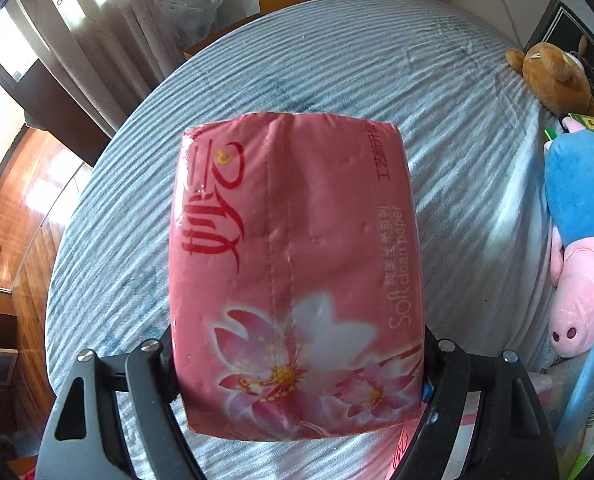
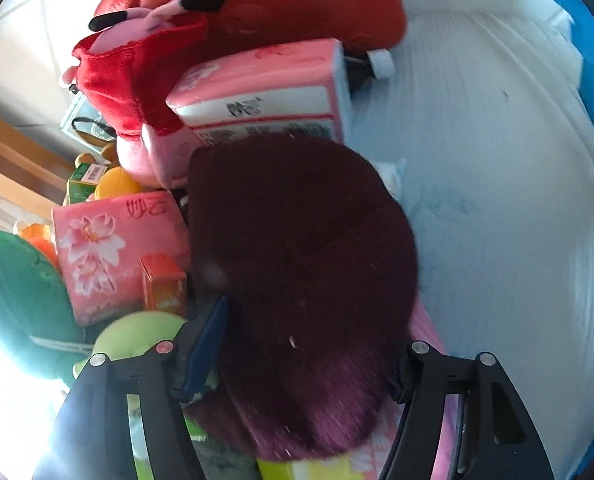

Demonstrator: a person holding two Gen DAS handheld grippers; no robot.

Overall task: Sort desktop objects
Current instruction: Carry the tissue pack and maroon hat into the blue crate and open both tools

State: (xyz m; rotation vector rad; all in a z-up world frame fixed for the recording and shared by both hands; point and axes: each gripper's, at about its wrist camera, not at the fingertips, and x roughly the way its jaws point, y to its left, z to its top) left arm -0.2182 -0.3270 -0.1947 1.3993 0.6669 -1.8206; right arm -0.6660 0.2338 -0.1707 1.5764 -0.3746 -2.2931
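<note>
In the left wrist view a pink tissue pack point(image 1: 293, 240) with flower print fills the middle, hanging above the striped blue-white cloth point(image 1: 337, 60). My left gripper point(image 1: 297, 380) is shut on its near end, one finger on each side. In the right wrist view a dark maroon plush thing point(image 2: 305, 240) lies between the fingers of my right gripper point(image 2: 301, 360). Its near end is blurred. The left blue pad point(image 2: 207, 344) stands clear of the plush with its face showing, so the jaws are open.
A brown plush point(image 1: 549, 76) and a blue-and-pink pig plush point(image 1: 581, 220) lie at the cloth's right edge. Left of the maroon plush are piled a red-dressed pig plush point(image 2: 137, 80), two pink tissue packs point(image 2: 265, 88) point(image 2: 109, 248), a small orange box point(image 2: 163, 284) and a green plush point(image 2: 17, 288).
</note>
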